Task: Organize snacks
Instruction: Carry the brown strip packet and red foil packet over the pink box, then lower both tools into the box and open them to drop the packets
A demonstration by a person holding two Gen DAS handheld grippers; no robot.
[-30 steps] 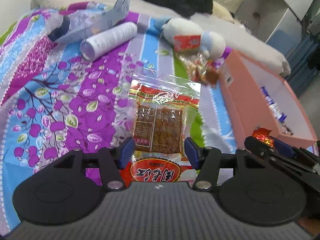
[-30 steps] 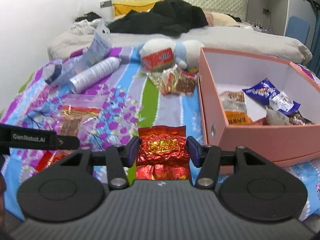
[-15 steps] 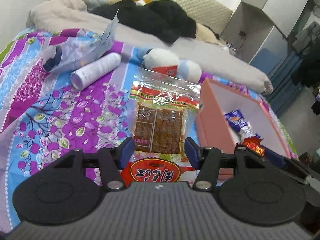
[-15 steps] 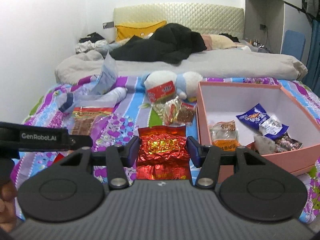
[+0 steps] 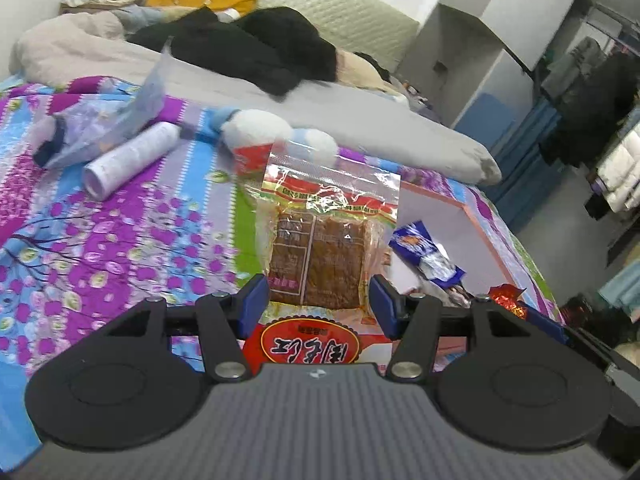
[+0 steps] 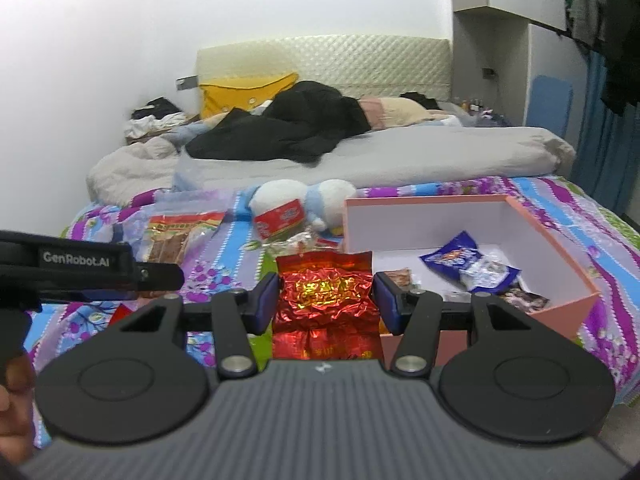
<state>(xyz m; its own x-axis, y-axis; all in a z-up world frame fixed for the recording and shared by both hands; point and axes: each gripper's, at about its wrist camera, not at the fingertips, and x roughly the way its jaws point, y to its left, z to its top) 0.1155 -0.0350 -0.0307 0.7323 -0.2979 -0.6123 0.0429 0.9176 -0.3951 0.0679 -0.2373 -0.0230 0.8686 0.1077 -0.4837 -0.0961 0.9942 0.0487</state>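
Observation:
My left gripper [image 5: 318,304] is shut on a clear packet of brown dried snack with a red label [image 5: 324,256] and holds it up in the air, over the near left edge of the pink box [image 5: 460,210]. My right gripper [image 6: 326,304] is shut on a crinkled red foil packet [image 6: 326,300] and holds it above the bed beside the box's [image 6: 556,312] left wall. The box holds a blue packet [image 6: 468,264] and several other snacks. The left gripper with its packet [image 6: 172,240] shows at the left of the right wrist view.
On the flowered bedspread [image 5: 100,240] lie a white plush toy with a red packet [image 6: 280,216], loose snack packets [image 6: 304,240], a white tube [image 5: 128,160] and a clear bag [image 5: 104,128]. Grey duvet and black clothes [image 6: 288,128] lie behind. Floor lies right of the bed.
Both grippers have risen with their packets. The left one has swung right, so the pink box now lies under its packet. Both jaws stay shut.

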